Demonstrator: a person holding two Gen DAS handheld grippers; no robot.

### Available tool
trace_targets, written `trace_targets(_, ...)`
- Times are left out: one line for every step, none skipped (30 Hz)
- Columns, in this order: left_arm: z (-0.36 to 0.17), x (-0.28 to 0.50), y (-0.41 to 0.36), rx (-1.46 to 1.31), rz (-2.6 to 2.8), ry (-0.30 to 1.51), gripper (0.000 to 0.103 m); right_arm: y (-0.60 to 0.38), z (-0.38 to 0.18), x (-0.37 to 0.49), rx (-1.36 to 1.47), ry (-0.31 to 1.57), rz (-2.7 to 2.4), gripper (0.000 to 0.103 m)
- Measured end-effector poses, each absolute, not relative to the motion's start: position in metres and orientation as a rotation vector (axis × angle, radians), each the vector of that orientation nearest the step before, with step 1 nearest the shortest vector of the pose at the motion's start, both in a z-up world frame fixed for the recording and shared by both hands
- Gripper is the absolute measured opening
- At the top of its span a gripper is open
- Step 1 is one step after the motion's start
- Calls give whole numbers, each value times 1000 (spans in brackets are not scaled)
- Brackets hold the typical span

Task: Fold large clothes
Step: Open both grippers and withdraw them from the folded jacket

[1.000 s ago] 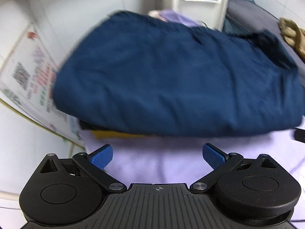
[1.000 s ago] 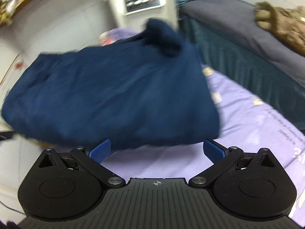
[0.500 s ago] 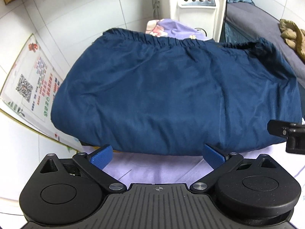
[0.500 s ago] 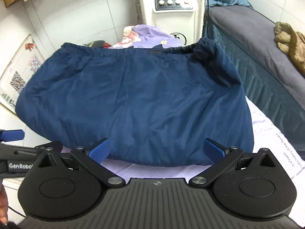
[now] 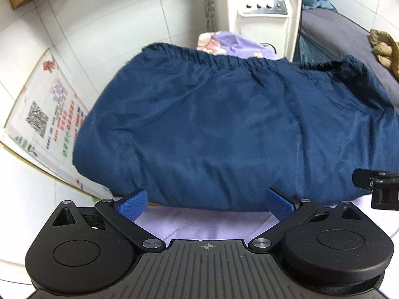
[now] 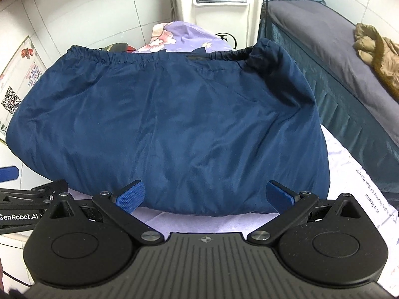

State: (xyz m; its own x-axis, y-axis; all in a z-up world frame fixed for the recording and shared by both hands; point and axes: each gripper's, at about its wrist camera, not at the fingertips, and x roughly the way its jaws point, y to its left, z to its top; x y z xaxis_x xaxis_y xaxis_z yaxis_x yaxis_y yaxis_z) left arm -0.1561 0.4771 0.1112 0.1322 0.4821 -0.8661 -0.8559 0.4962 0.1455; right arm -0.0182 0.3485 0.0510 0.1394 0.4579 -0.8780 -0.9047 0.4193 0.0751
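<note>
Both the left gripper [image 5: 204, 203] and right gripper [image 6: 204, 196] hover spread wide and empty beside the folded navy trousers [image 6: 169, 124] on the lilac sheet [image 6: 349, 174].

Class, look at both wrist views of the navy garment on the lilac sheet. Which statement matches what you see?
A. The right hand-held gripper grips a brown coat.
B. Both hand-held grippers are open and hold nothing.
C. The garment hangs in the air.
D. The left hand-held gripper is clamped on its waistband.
B: the left hand-held gripper and right hand-held gripper both show blue pads spread wide with nothing between them, while the navy garment lies on the lilac sheet.
</note>
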Motion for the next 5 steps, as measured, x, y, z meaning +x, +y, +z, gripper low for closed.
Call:
trace_targets(112,-157,478,-441,1015,1035,103,348,51,-19,-555,995,1061,103)
trace_targets(112,-157,479,-448,1013,1034,103,348,50,-20,-557,995,1061,103)
trace_targets(112,-158,480,-452,1013,1035,103,348,50,-20,-557,994,1063,103)
trace_targets(112,-159,482,-456,1015,1037,103,349,50,-21,-555,993,1063,103)
trace_targets(112,-160,483,-465,1022,1041,103,349,50,-21,-555,993,1063,103)
